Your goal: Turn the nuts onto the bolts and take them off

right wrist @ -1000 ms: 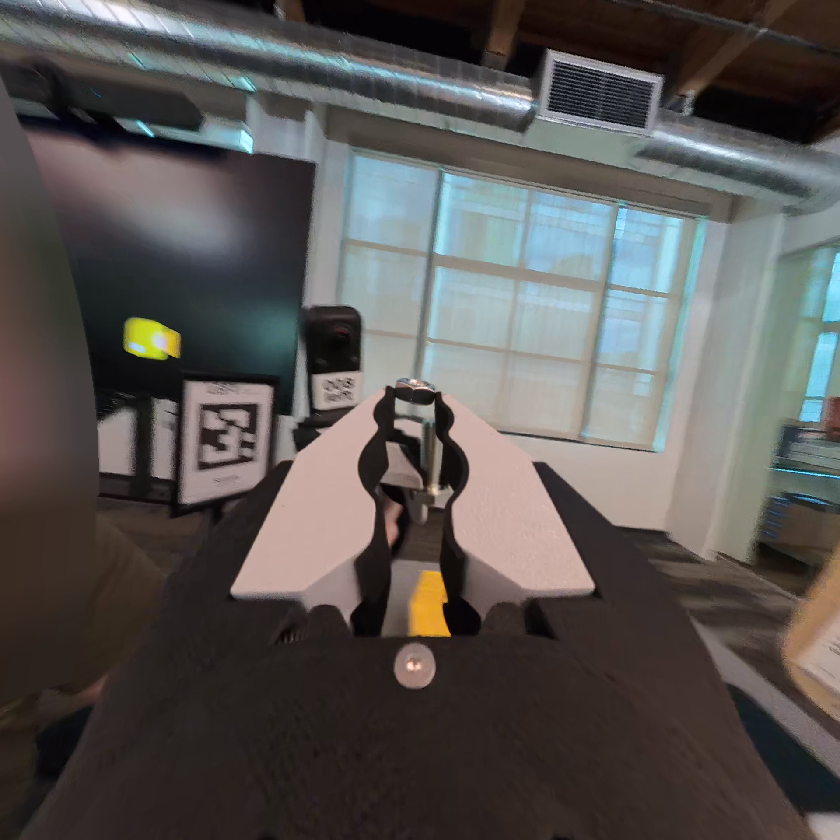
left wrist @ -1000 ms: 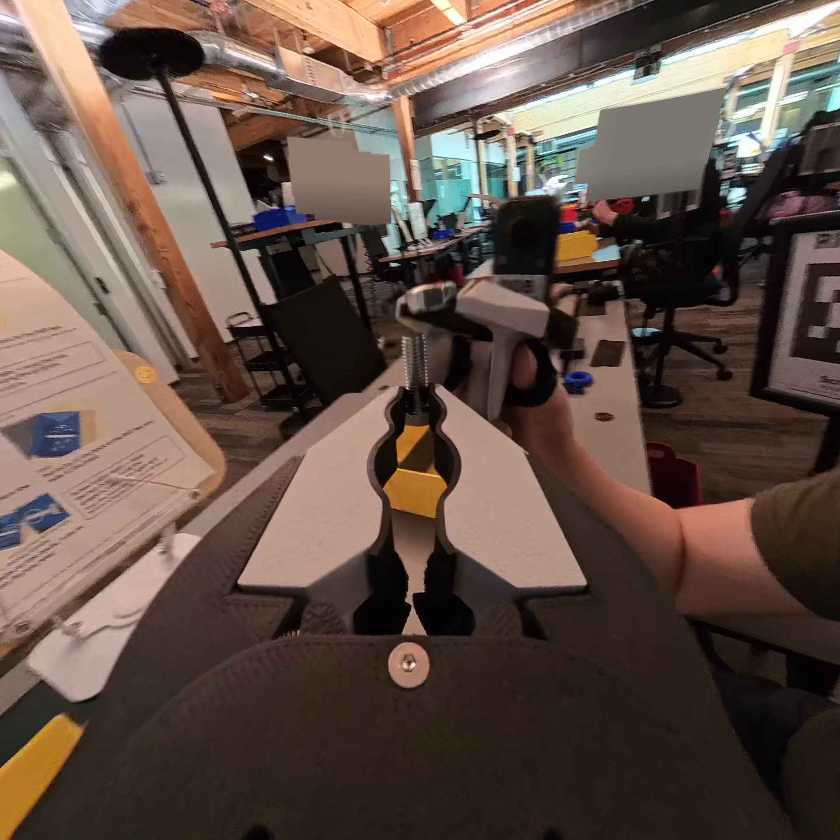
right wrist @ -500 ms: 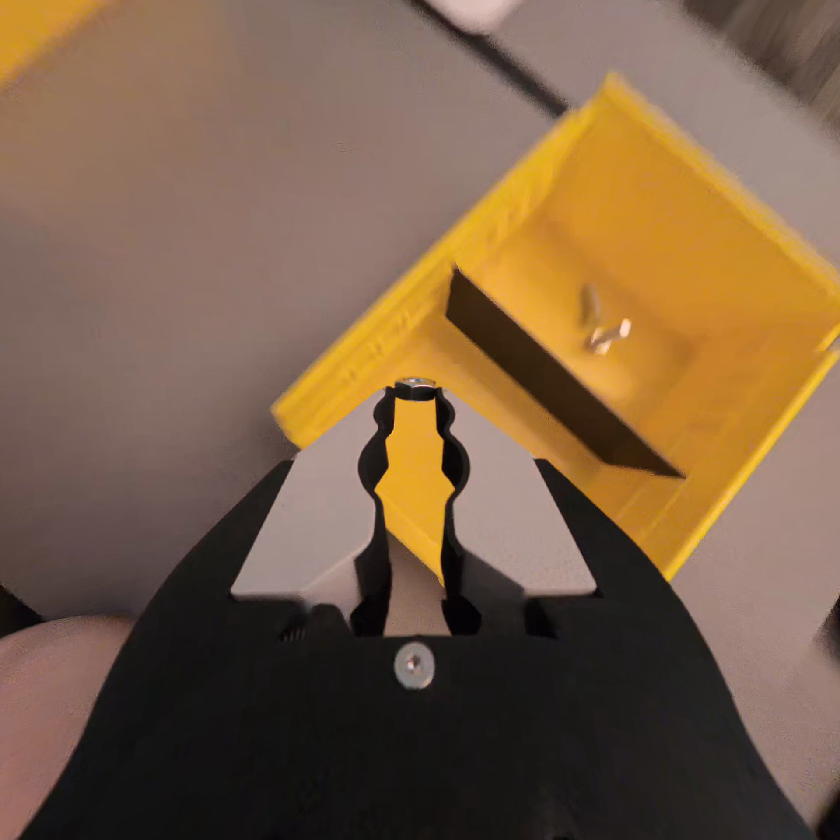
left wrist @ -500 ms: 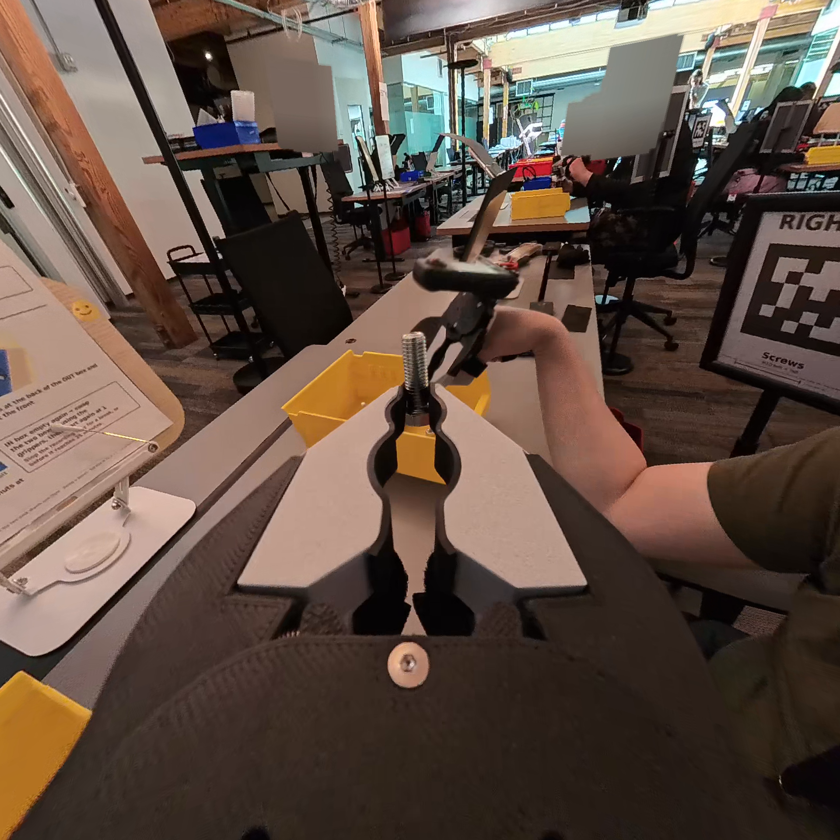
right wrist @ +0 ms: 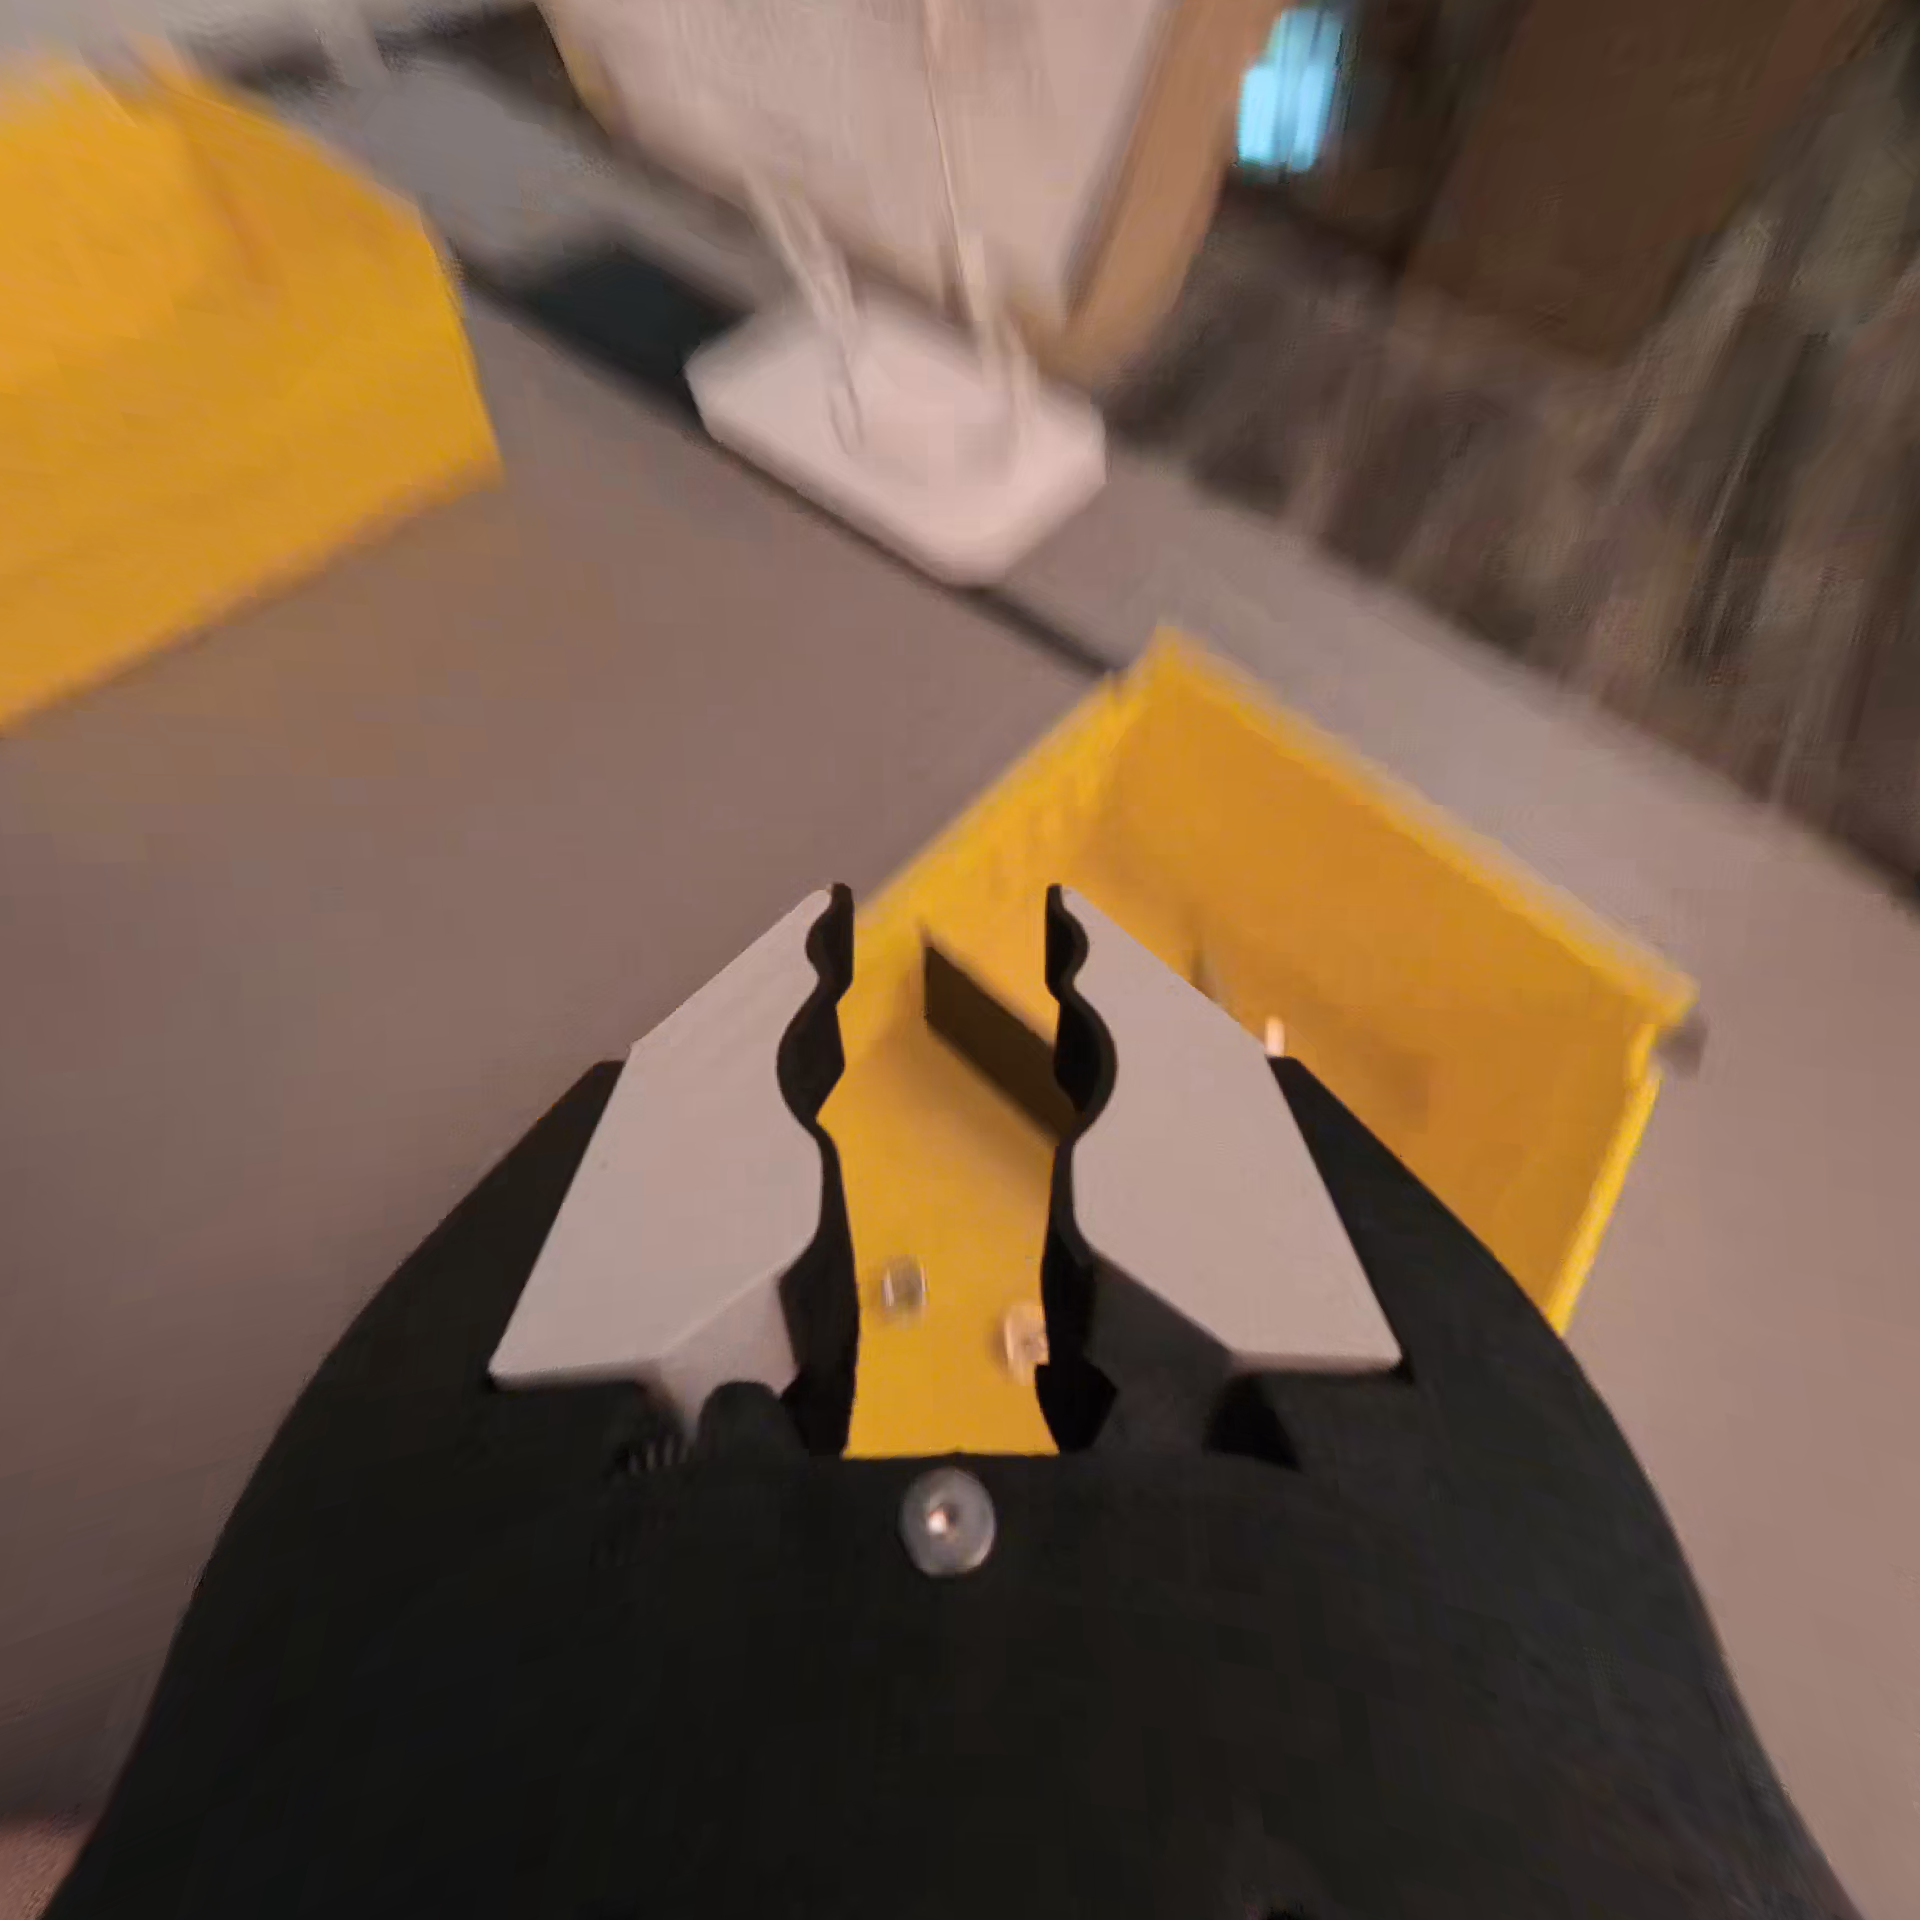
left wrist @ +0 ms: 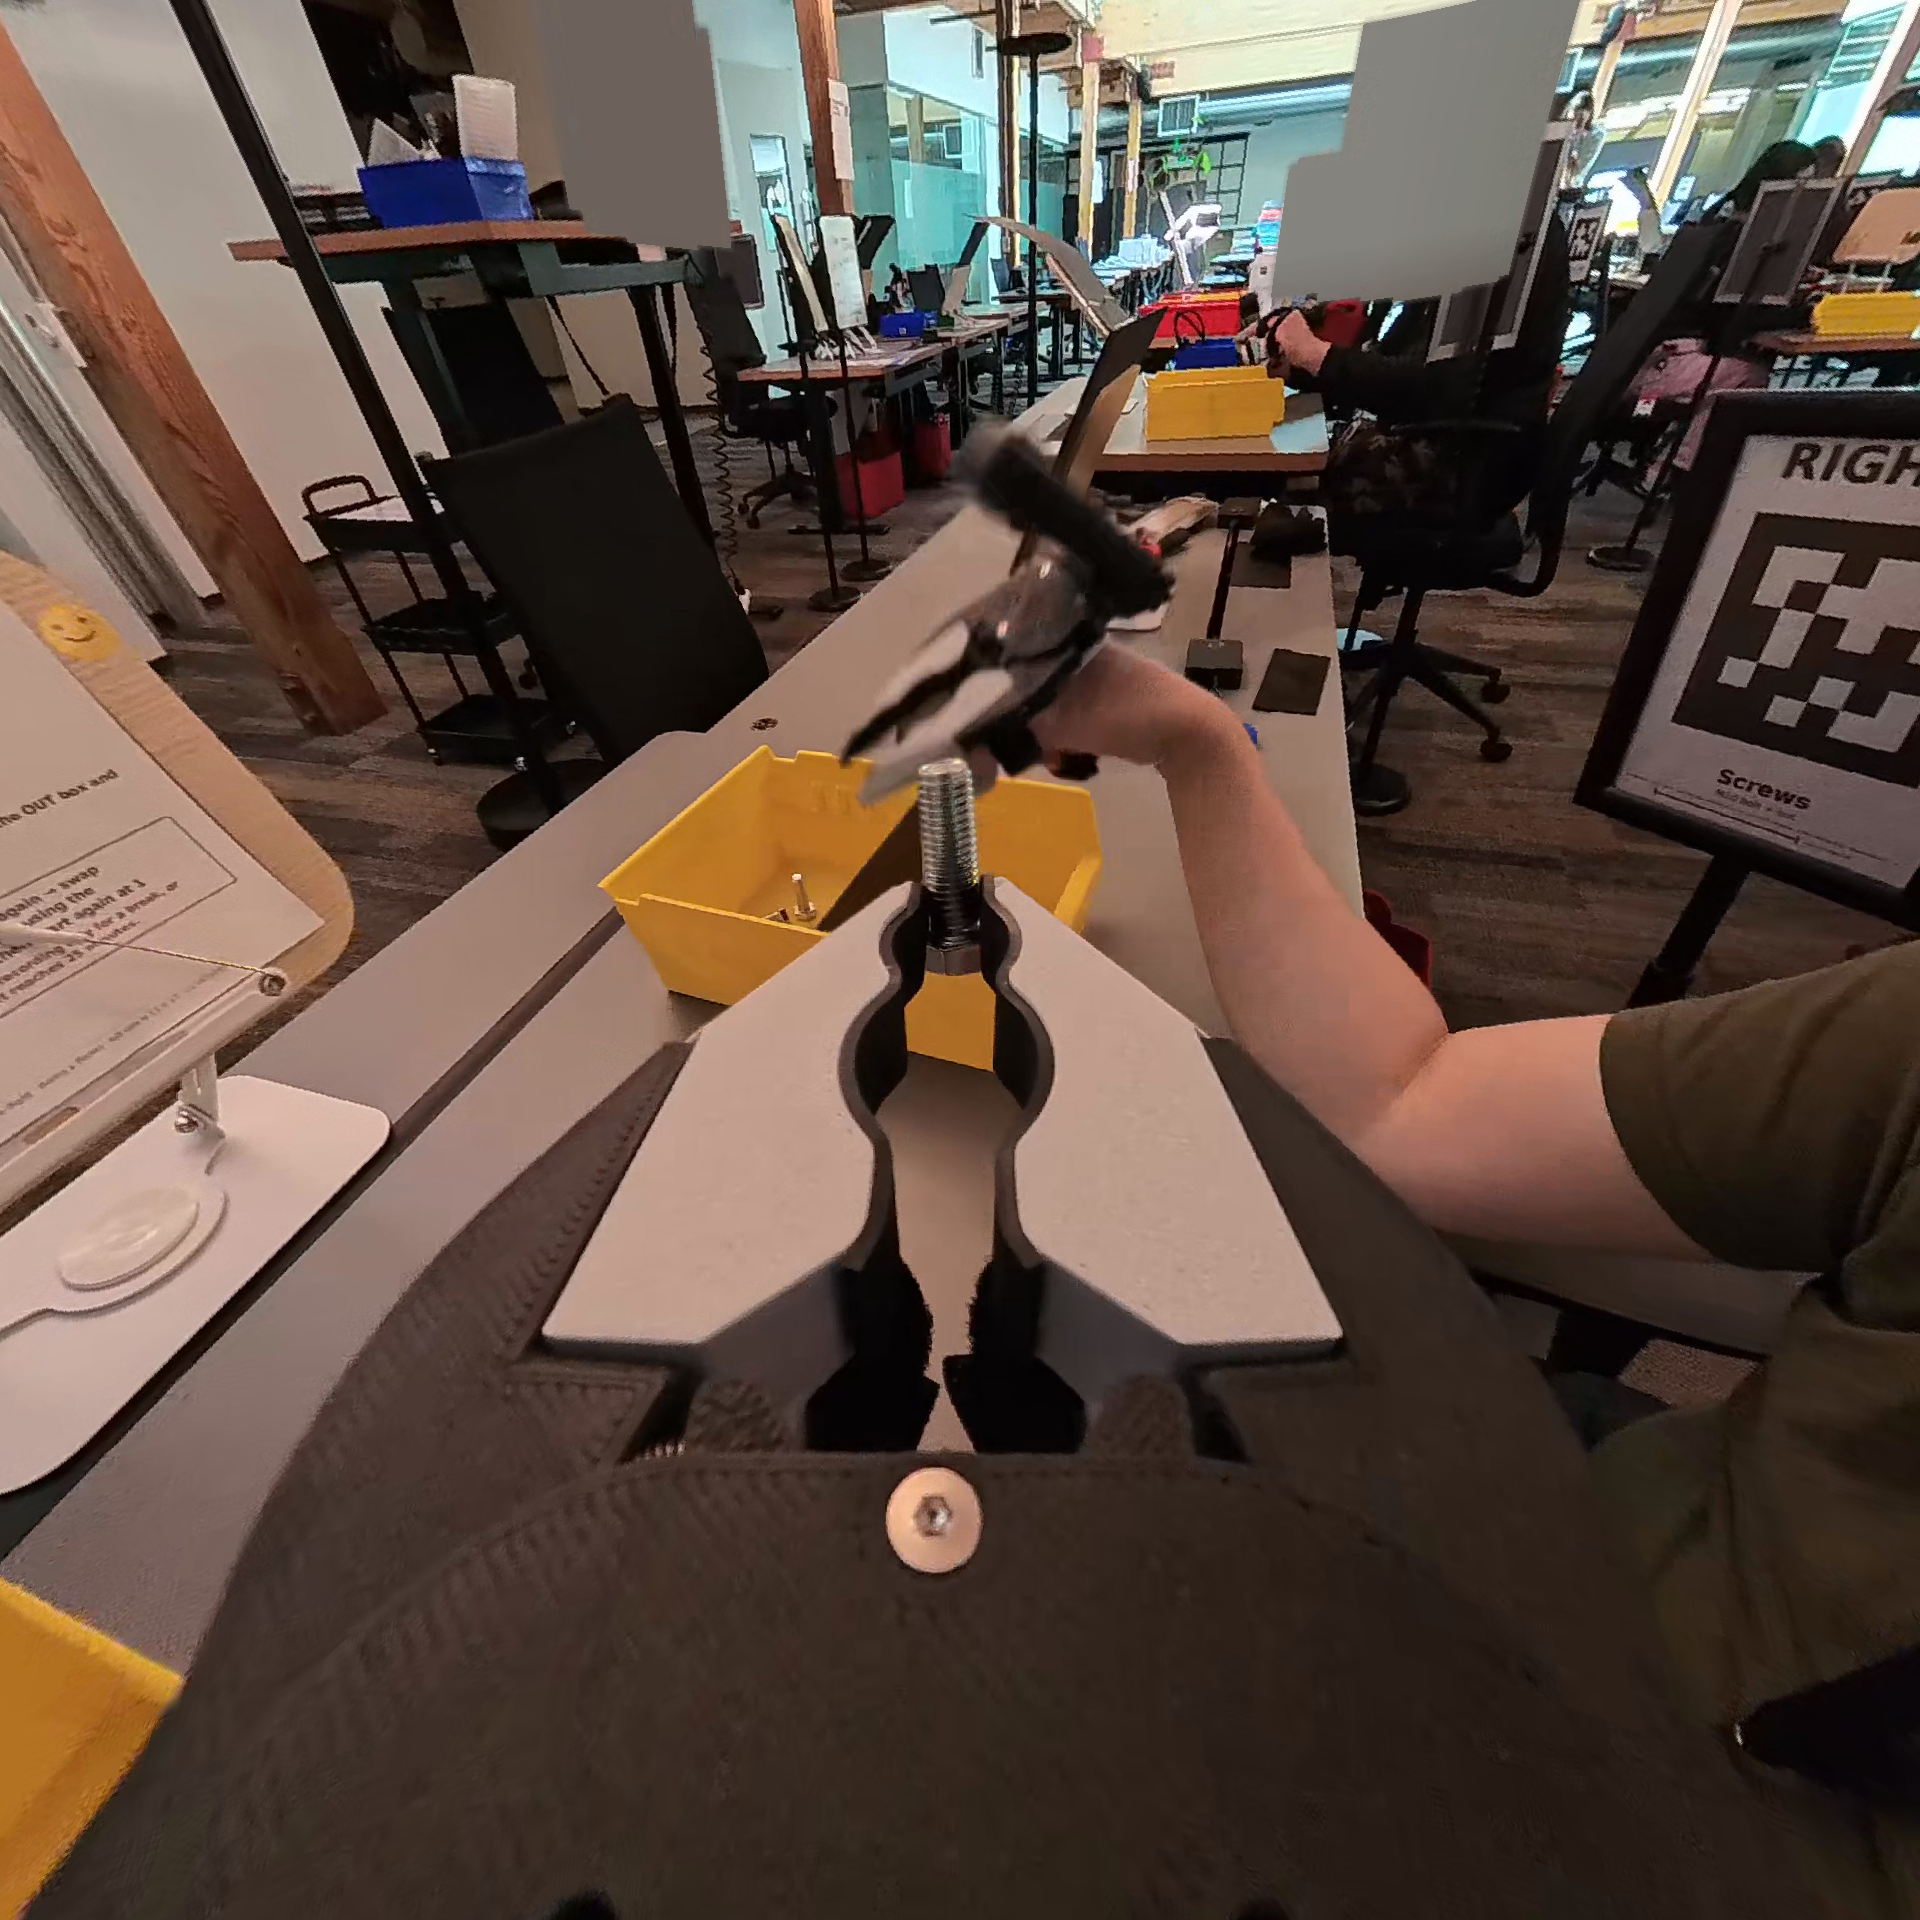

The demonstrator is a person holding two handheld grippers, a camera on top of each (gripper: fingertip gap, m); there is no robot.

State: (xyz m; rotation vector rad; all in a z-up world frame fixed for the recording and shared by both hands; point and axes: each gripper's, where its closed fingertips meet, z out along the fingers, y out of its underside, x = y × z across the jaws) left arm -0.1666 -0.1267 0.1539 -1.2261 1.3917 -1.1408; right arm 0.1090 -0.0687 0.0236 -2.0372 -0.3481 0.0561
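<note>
Sign stand [left wrist: 156, 1164]: white base, far left on grey table [left wrist: 499, 977].
Yellow bin [left wrist: 717, 914]: on table, beyond left gripper; black divider inside; 1 small bolt lies in its left compartment.
Left gripper [left wrist: 948, 914]: clenched on bolt [left wrist: 945, 831] by the head; threaded shank upright, bare of any nut.
Right gripper [left wrist: 935, 717]: blurred, tilted down over the bin, just past the bolt tip, held by a hand [left wrist: 1112, 707].
Right wrist view: right gripper [right wrist: 948, 904] released, jaws apart, nothing between them; bin [right wrist: 1299, 935] below; 2 blurred metal pieces [right wrist: 902, 1283] on its floor.
Framed marker sign [left wrist: 1797, 665]: far right.
</note>
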